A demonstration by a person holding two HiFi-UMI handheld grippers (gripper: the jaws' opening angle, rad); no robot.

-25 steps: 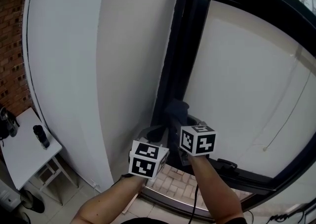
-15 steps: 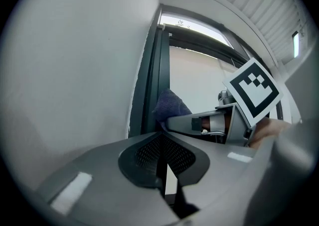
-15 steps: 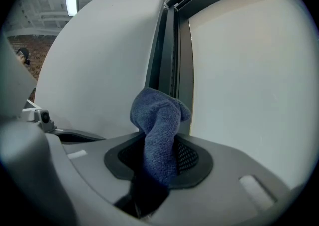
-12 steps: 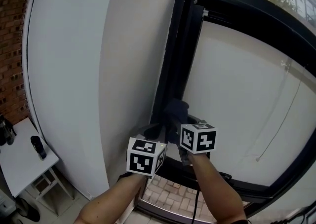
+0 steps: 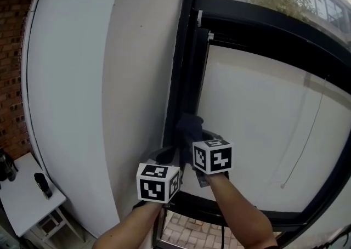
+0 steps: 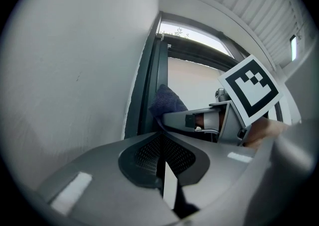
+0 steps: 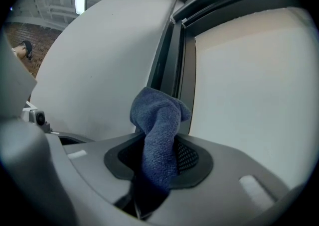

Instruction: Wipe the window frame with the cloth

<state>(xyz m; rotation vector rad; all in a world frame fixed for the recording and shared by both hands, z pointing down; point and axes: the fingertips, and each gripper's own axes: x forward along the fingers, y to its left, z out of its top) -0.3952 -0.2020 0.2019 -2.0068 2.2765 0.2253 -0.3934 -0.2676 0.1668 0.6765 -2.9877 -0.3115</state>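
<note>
A dark blue cloth (image 7: 158,135) sticks up from between the jaws of my right gripper (image 7: 159,160), which is shut on it. In the head view the cloth (image 5: 189,127) presses against the black vertical window frame (image 5: 184,67), just above the right gripper (image 5: 193,149). My left gripper (image 5: 167,157) sits close beside it on the left, low on the same frame. The left gripper (image 6: 160,158) is shut with nothing between its jaws. The left gripper view shows the cloth (image 6: 167,101) and the frame (image 6: 149,85) ahead.
A white wall (image 5: 82,78) stands left of the frame and a pale blind (image 5: 263,122) fills the window to the right. Low at the left is a white table (image 5: 27,193) with a dark bottle (image 5: 42,185). Brick paving (image 5: 192,231) lies beyond the bottom rail.
Both grippers and the cloth have risen along the vertical frame; more of the window's top rail and the trees outside has come into view. The table has slid lower left.
</note>
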